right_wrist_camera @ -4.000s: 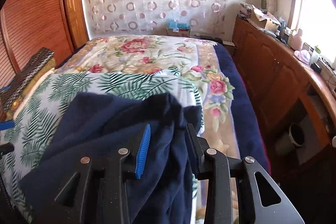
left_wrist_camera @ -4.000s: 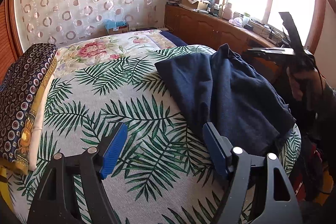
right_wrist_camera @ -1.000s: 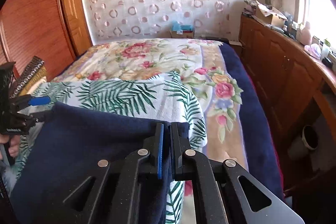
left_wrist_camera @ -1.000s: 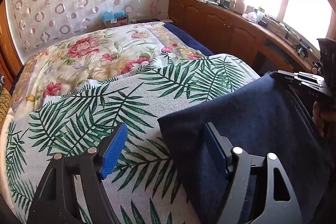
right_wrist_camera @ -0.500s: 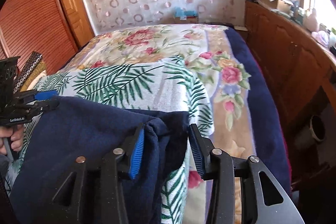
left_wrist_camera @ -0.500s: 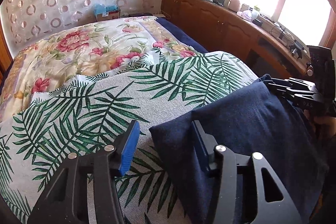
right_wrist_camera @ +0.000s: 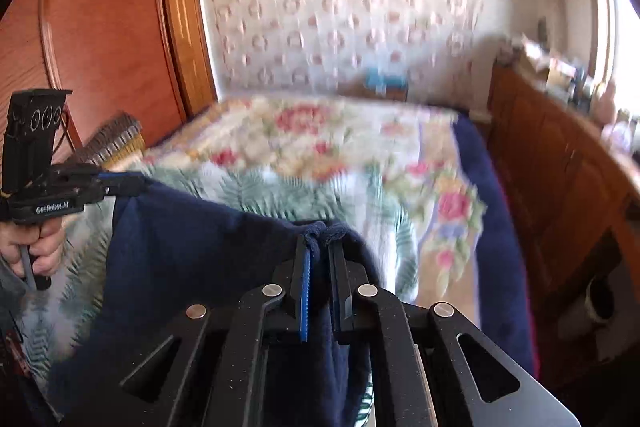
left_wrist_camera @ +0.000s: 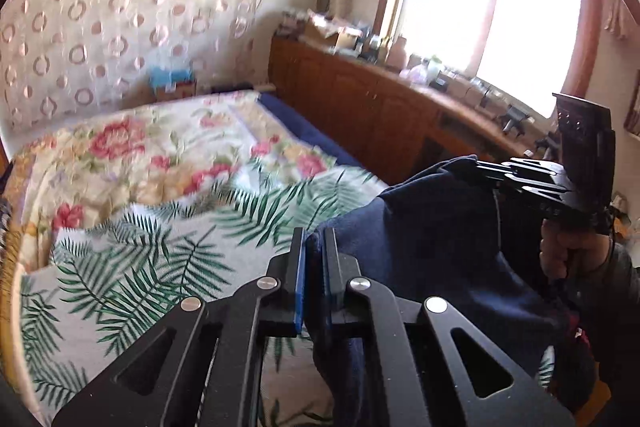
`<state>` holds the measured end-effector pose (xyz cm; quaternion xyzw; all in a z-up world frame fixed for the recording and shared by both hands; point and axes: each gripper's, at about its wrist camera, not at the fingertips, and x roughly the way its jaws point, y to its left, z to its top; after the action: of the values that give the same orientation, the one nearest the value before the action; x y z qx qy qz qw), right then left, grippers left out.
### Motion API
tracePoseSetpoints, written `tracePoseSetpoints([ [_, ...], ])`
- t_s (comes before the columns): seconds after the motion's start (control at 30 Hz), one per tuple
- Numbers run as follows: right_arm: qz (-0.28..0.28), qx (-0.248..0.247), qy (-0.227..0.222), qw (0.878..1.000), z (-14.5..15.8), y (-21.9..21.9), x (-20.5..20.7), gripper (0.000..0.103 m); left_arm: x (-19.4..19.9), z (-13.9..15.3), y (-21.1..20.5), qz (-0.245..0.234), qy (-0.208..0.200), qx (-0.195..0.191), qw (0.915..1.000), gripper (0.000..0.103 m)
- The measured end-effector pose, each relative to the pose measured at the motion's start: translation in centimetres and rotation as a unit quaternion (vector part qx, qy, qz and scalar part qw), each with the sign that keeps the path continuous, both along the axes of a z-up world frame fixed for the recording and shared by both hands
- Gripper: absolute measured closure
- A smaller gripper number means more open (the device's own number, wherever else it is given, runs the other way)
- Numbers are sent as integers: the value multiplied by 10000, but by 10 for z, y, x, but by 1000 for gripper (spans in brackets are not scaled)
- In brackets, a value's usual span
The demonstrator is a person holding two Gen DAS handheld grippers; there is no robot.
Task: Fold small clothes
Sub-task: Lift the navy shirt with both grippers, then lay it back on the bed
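My left gripper (left_wrist_camera: pixel 314 251) and right gripper (right_wrist_camera: pixel 318 257) have just snapped tight on two corners of the blue cloth (left_wrist_camera: pixel 432 227). It now hangs at three o'clock above the bed (left_wrist_camera: pixel 132 267), ready for folding.

The navy garment (left_wrist_camera: pixel 432 227) is soft matt cloth (slightly fuzzy at its edge). The leaf-print bedcover (left_wrist_camera: pixel 160 259) looks woven, the cabinet (left_wrist_camera: pixel 360 115) is glossy wood.

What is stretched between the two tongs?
The navy garment hangs between them, pinched by the left tongs and the right tongs; the right wrist view shows it best.
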<state>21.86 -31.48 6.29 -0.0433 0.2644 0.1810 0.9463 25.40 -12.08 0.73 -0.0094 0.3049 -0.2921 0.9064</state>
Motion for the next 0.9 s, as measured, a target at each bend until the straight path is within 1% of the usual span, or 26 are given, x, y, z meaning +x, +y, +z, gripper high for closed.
tracePoseSetpoints([
  [0.13, -100, -2, -724, 9973, 46, 7, -49, 96, -43, 45, 13, 3, -526, -166, 9985, 96],
  [0.23, -124, 30, -1214, 9925, 76, 11, -88, 96, -78, 79, 29, 89, -946, -246, 9952, 96],
  [0.3, -127, 69, -1496, 9886, 94, 14, -114, 96, -97, 99, 40, 162, -1175, -280, 9925, 96],
  [0.4, -6, 128, -1783, 9839, 117, 19, -146, 96, -133, 129, 58, 309, -1562, -316, 9867, 96],
  [0.47, 45, 99, -1985, 9800, 129, 25, -170, 96, -154, 142, 69, 427, -1738, -326, 9833, 96],
  [0.67, 241, 134, -2266, 9736, 152, 40, -225, 96, -212, 171, 103, 600, -2131, -300, 9747, 96],
  [0.8, 448, 148, -2477, 9677, 165, 42, -248, 96, -233, 187, 121, 665, -2318, -302, 9700, 96],
  [0.83, 510, 192, -2512, 9664, 159, 39, -253, 96, -234, 189, 126, 708, -2340, -305, 9692, 96],
  [0.9, 666, 208, -2536, 9648, 163, 41, -257, 96, -231, 189, 136, 839, -2342, -262, 9682, 96],
])
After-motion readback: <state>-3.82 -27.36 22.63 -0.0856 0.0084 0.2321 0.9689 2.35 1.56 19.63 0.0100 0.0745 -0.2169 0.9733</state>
